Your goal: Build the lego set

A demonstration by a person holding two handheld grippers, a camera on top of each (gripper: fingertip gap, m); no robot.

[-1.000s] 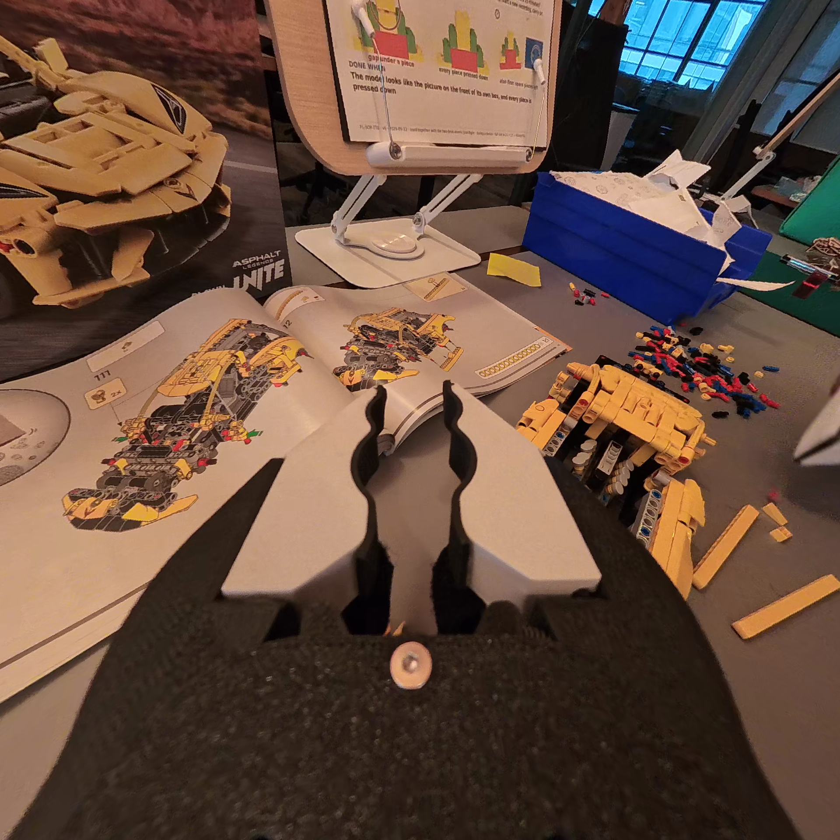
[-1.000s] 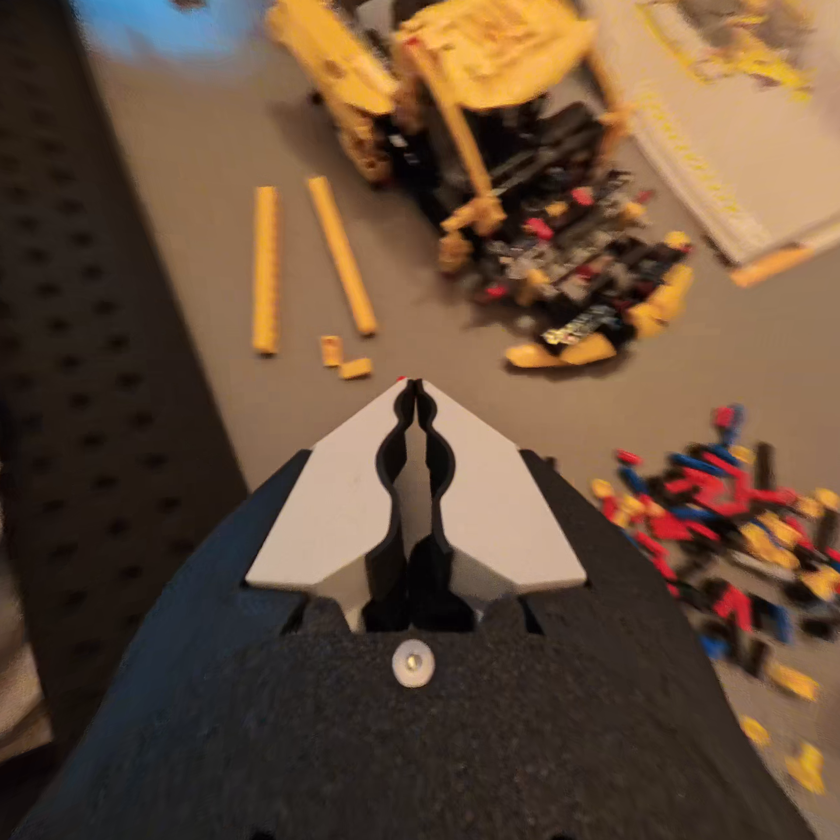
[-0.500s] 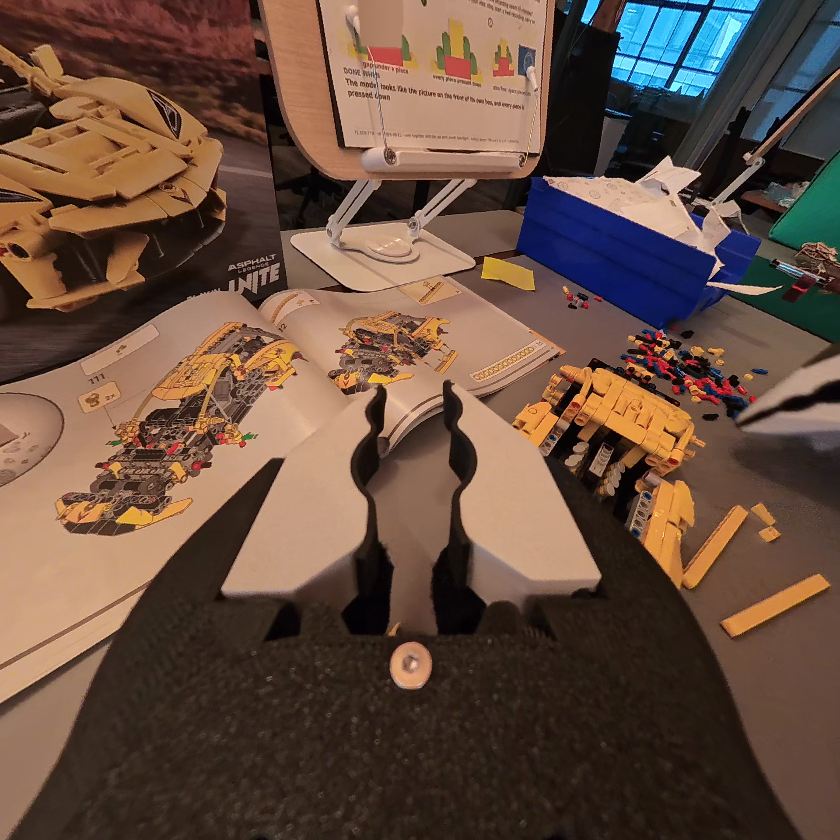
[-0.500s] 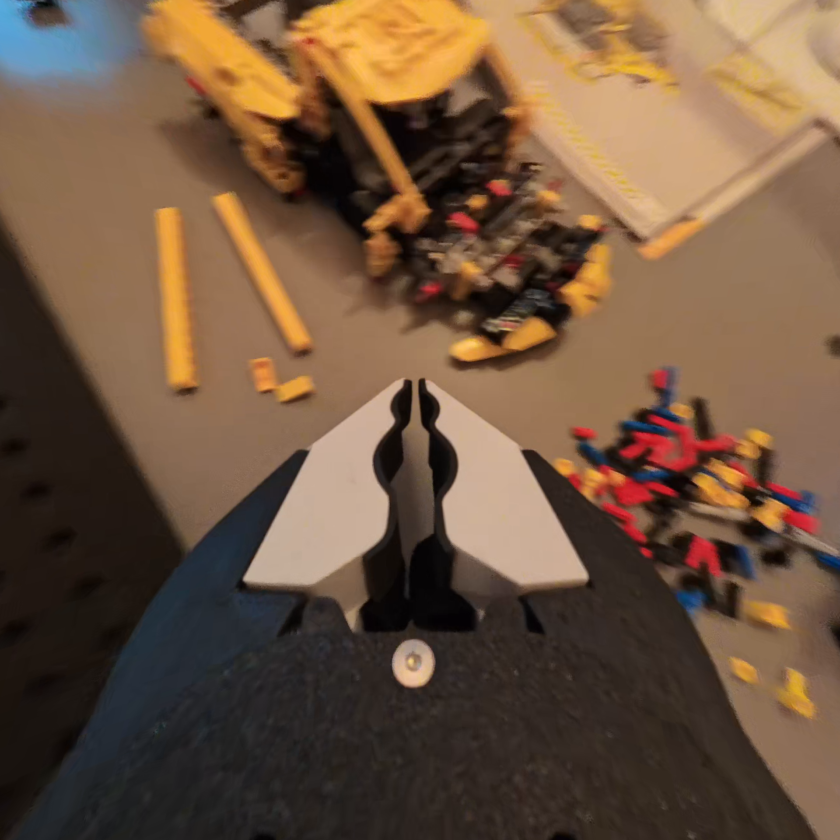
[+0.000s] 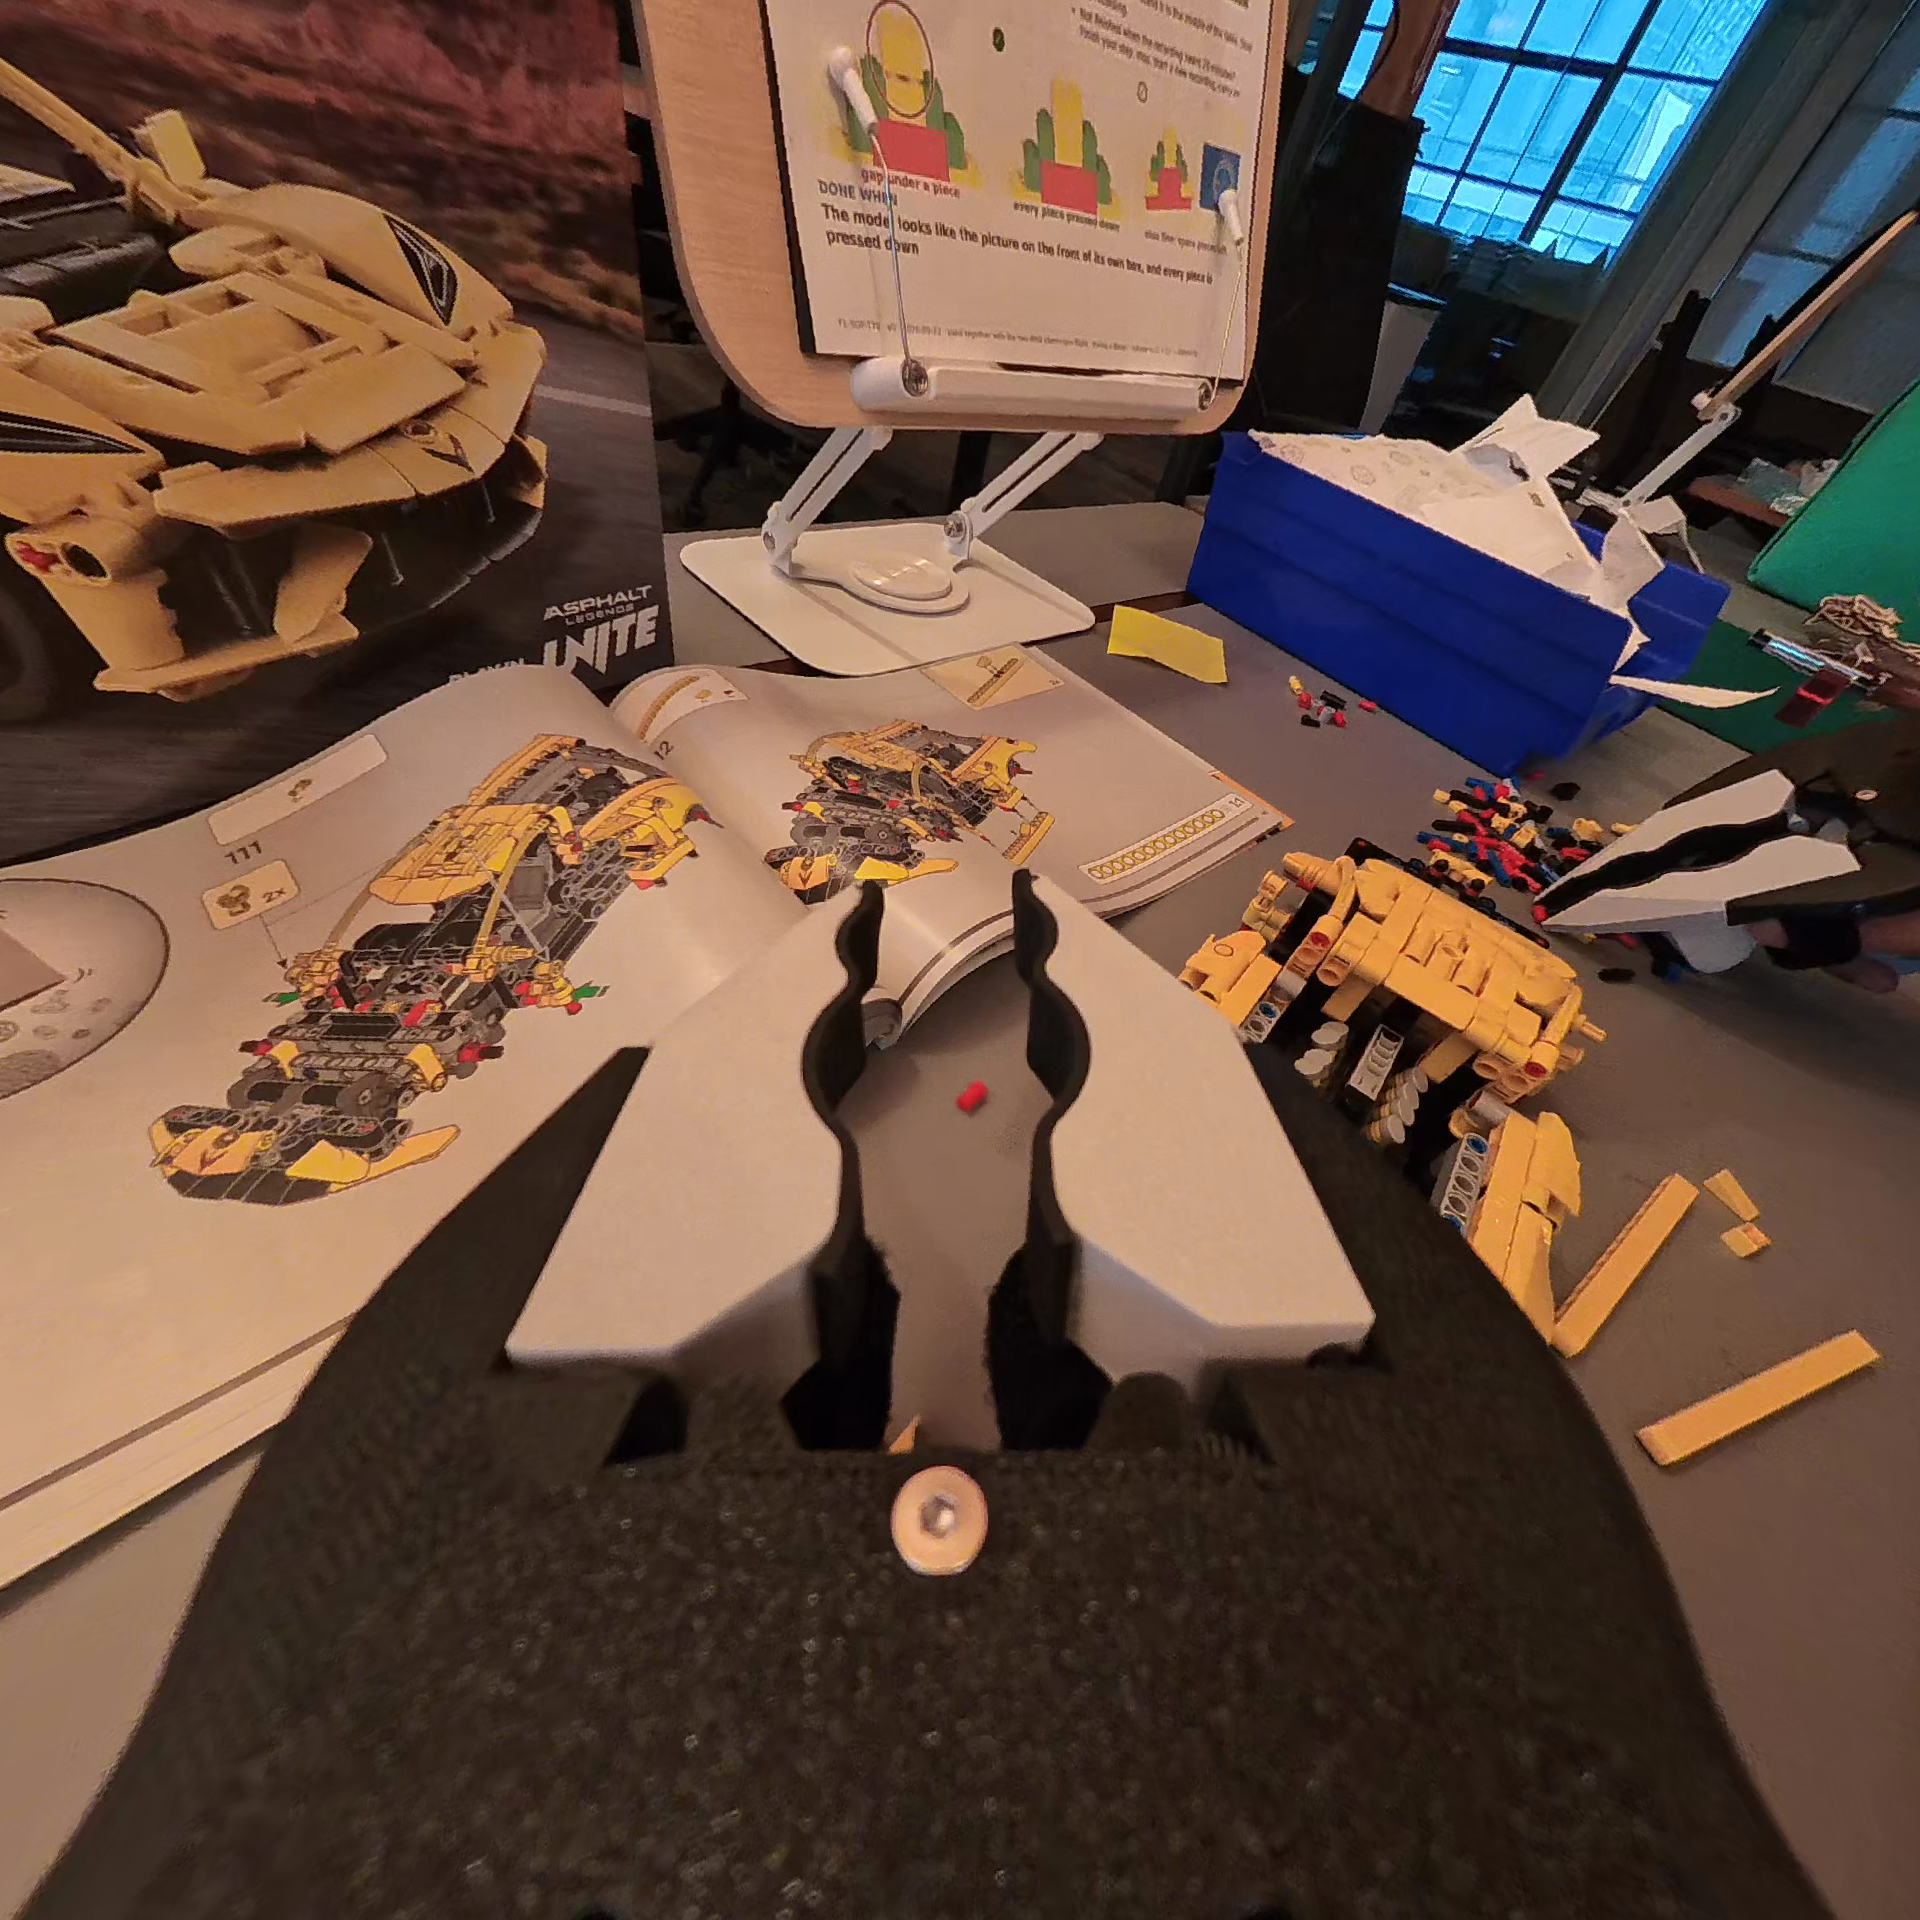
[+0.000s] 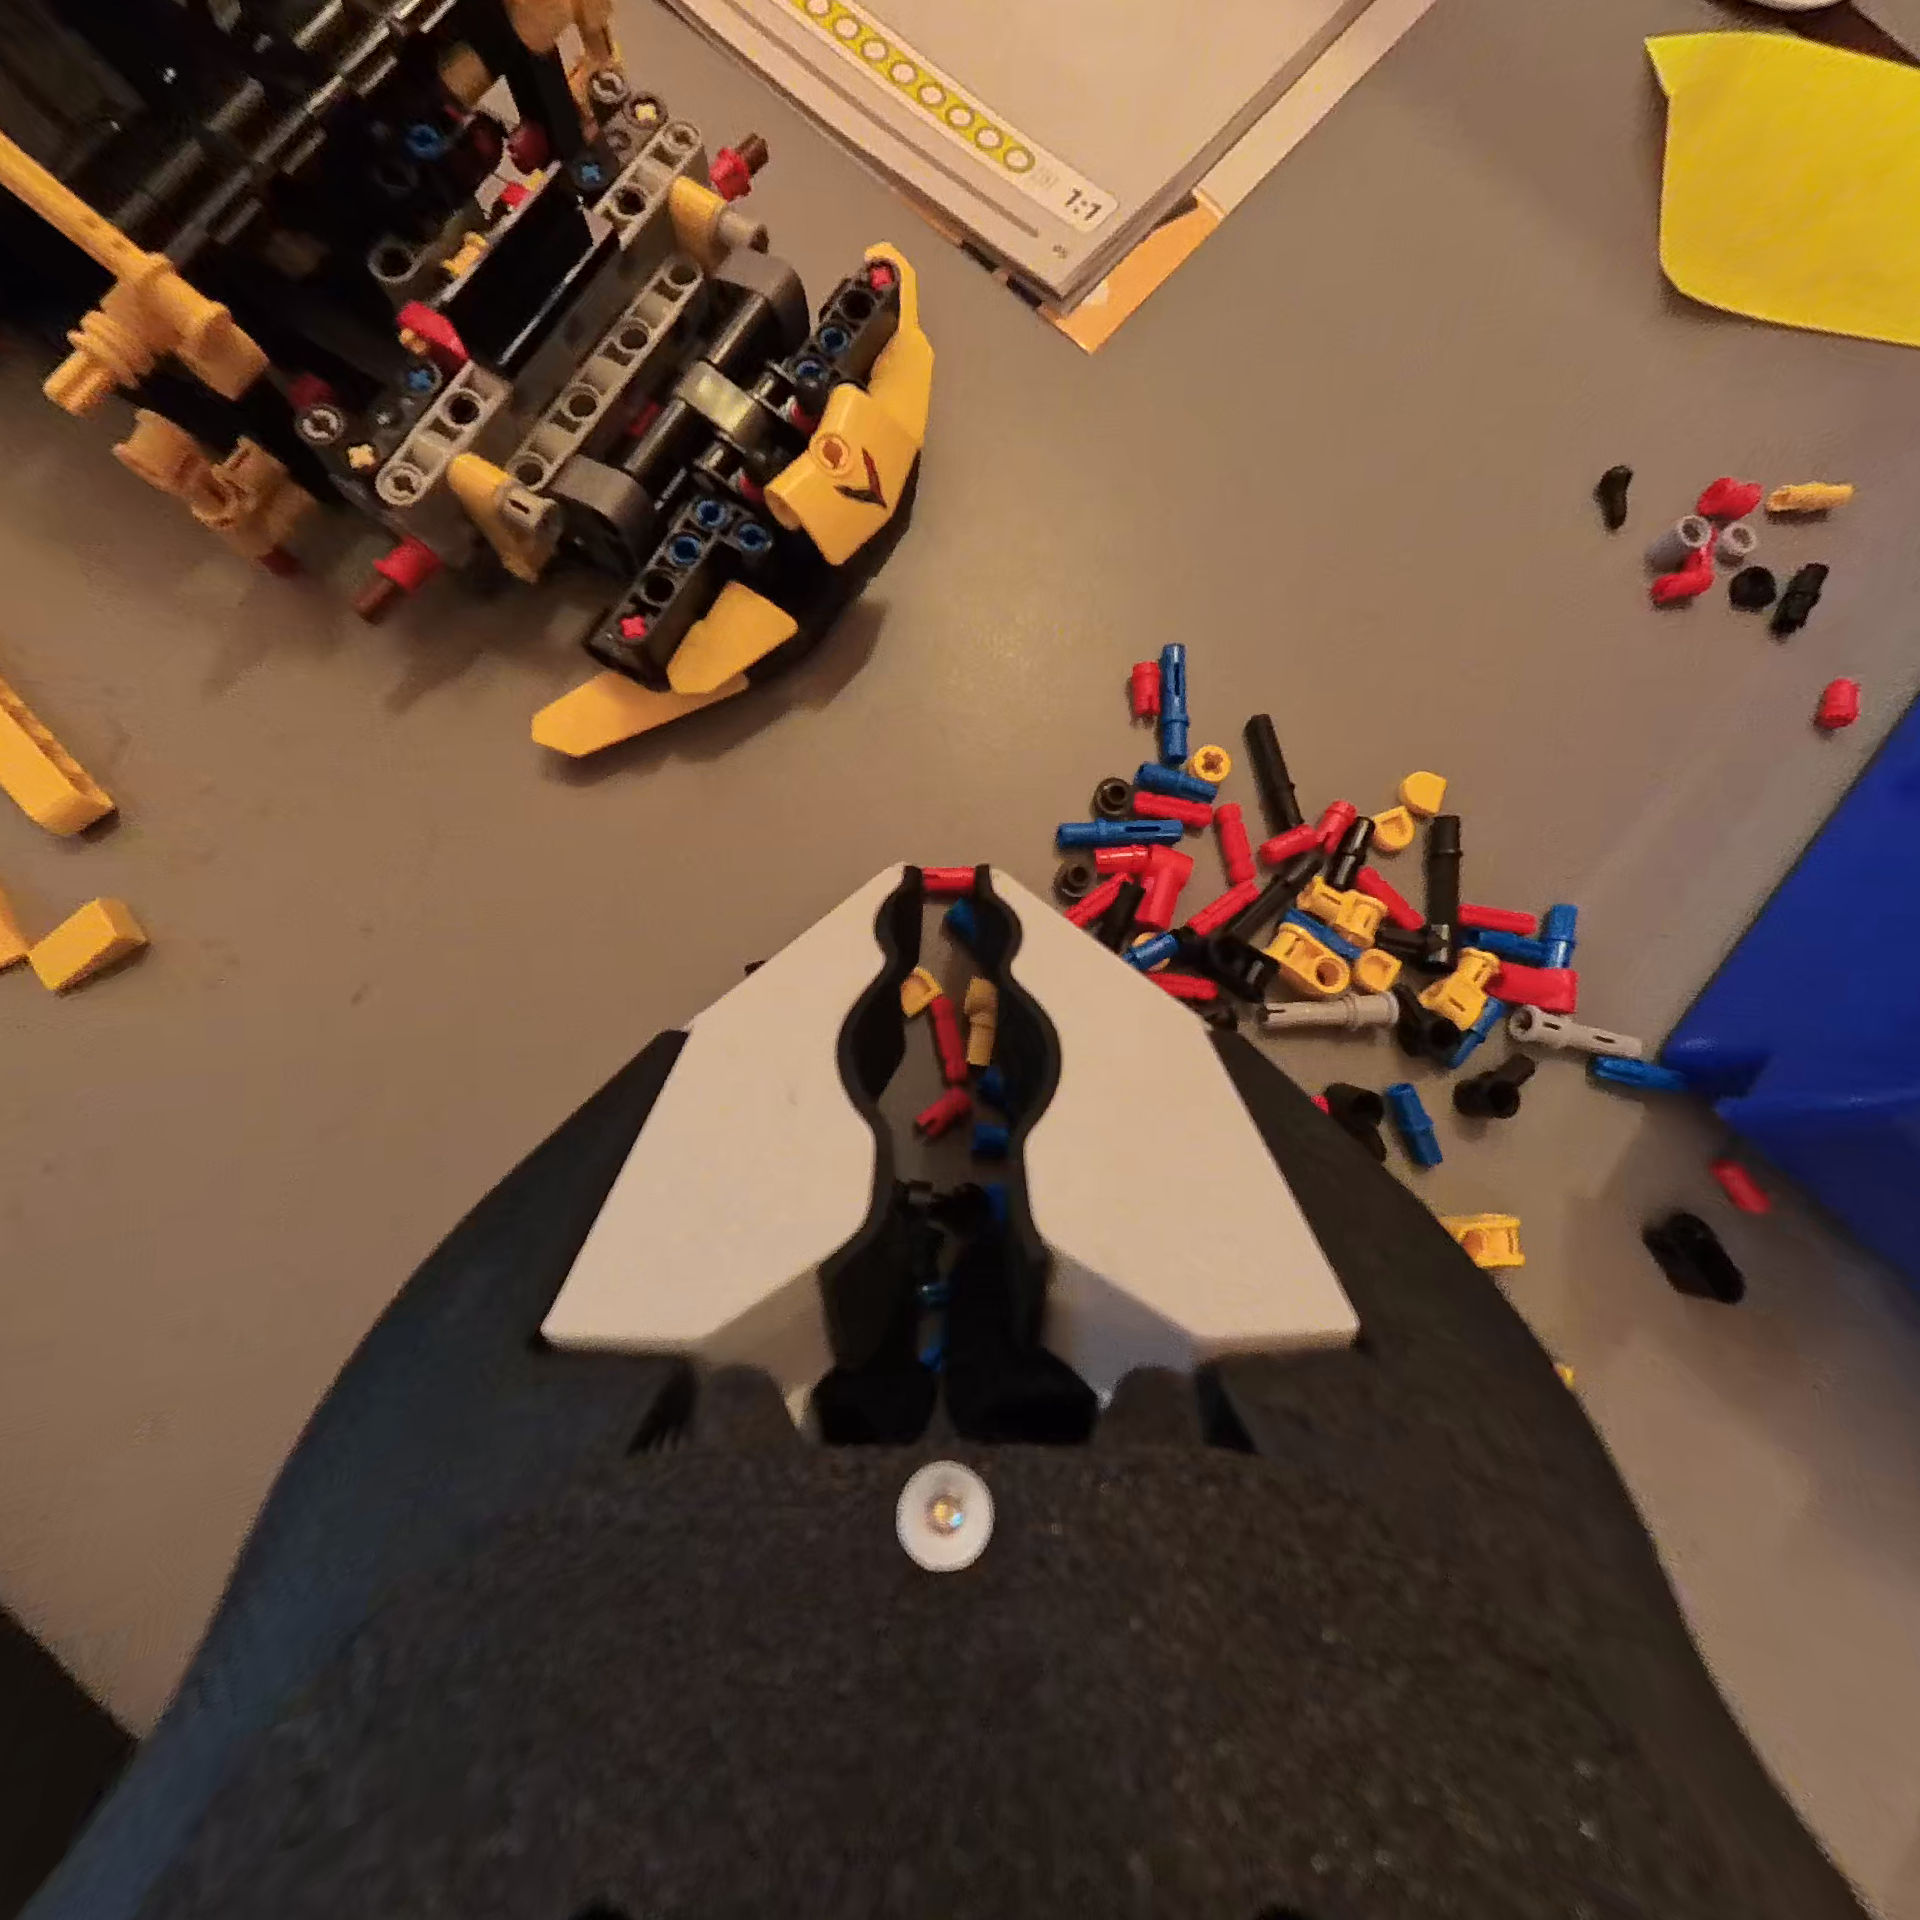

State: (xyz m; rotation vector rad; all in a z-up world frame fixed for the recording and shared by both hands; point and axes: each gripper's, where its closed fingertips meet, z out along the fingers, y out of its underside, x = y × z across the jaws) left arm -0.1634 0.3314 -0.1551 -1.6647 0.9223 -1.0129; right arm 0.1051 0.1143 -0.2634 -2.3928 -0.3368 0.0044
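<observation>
My car point(image 5: 1392, 997) sits half built on the bench point(image 6: 520, 987), chassis exposed, beams and pins point(image 6: 1320, 925) loose. My right hand-held gripper point(image 6: 948, 879) pinches a red pin point(image 6: 949, 880); my left hand-held gripper point(image 5: 940, 899) hangs wide, empty.

Left gripper point(image 5: 943, 899) agape, right gripper point(image 6: 948, 879) pinching
</observation>
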